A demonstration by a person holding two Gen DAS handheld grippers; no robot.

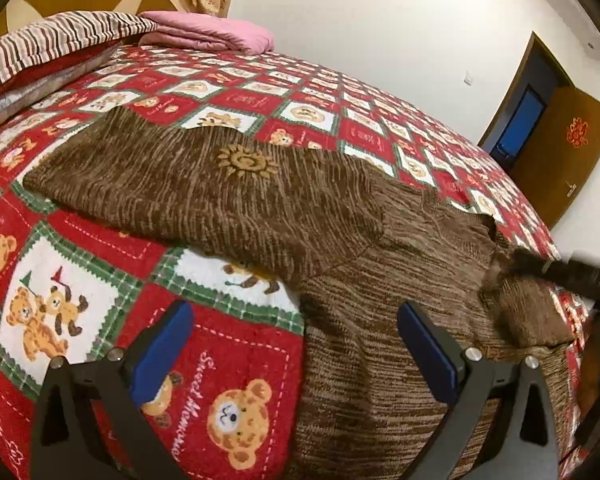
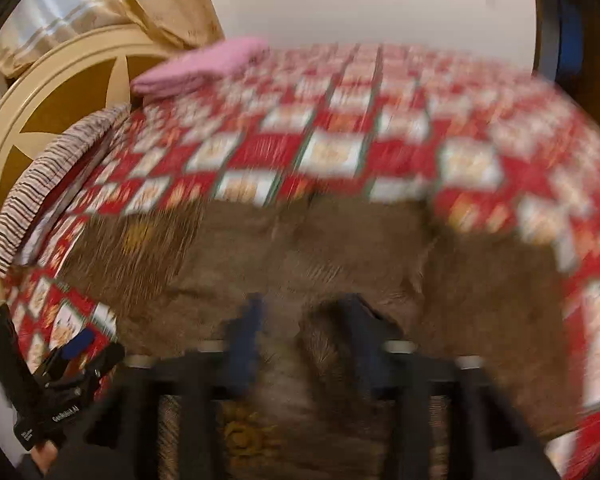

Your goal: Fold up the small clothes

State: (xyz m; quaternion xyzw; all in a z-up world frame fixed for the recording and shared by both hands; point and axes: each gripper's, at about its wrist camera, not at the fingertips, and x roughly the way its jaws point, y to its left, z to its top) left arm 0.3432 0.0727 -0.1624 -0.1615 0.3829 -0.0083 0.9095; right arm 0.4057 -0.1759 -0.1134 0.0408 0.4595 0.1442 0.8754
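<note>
1. A brown knit sweater (image 1: 236, 200) lay spread across the near edge of the bed (image 1: 380, 112), one sleeve folded over the body, apparently mid-fold.
2. The left tool (image 1: 296, 344) hovered at the sweater's edge, jaws wide apart and empty.
3. The right tool (image 2: 304, 332), blurred, showed jaws partly apart over the knit; no grip was evident.
</note>
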